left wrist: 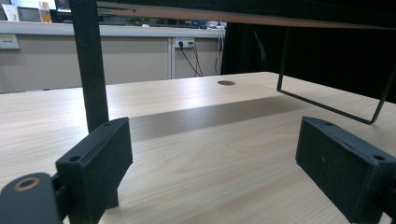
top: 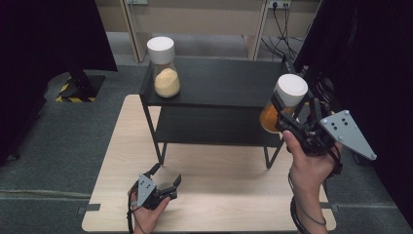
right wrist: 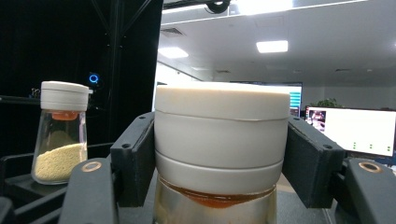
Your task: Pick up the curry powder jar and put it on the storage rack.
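The right gripper (top: 281, 113) has its jaws clamped on the white cap of the orange-filled jar (right wrist: 219, 140), held aloft beside the black shelf (top: 219, 80), so setting it down remains, while the left gripper (top: 163, 178) rests with jaws apart and empty.

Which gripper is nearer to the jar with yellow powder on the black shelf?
Left, narrowly. The left gripper rests low on the table, in front of the yellow-powder jar. The right gripper holds the orange jar beyond the shelf's far end.
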The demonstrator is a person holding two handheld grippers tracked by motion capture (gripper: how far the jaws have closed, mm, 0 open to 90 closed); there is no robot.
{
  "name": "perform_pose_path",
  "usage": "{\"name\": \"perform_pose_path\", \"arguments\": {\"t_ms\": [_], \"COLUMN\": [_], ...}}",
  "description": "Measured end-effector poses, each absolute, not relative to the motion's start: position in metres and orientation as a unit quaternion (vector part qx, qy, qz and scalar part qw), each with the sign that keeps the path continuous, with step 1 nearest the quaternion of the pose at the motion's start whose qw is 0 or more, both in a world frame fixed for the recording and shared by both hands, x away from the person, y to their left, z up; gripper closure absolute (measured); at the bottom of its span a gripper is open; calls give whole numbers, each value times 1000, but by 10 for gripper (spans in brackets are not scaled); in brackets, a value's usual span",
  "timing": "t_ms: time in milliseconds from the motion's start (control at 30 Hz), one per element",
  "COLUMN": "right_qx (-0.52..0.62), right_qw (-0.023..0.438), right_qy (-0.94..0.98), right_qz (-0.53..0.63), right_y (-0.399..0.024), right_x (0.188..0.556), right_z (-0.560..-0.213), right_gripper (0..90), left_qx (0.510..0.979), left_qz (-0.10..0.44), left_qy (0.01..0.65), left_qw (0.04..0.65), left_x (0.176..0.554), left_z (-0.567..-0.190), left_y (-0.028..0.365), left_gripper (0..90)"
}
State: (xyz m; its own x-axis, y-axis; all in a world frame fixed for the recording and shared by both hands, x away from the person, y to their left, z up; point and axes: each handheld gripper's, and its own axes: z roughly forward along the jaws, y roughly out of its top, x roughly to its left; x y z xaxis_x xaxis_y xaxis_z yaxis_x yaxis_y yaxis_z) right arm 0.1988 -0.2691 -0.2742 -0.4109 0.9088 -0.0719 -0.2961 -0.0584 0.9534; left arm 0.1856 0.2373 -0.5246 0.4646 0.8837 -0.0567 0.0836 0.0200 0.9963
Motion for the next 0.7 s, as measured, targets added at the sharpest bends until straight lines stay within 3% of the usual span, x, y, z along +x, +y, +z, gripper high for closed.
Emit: {"name": "perform_pose_path", "arguments": {"t_ms": [700], "right_qx": [318], "right_qw": [460], "right_qy": [503], "right_qz": [659], "right_y": [-263], "right_x": [223], "right_z": [-253], "right_gripper": [337], "left_qx": [614], "left_qz": [335], "left_qy": [394], "left_qw": [597], "left_x": [186], "left_z": [-525], "left_y": [238], "left_gripper": [104]}}
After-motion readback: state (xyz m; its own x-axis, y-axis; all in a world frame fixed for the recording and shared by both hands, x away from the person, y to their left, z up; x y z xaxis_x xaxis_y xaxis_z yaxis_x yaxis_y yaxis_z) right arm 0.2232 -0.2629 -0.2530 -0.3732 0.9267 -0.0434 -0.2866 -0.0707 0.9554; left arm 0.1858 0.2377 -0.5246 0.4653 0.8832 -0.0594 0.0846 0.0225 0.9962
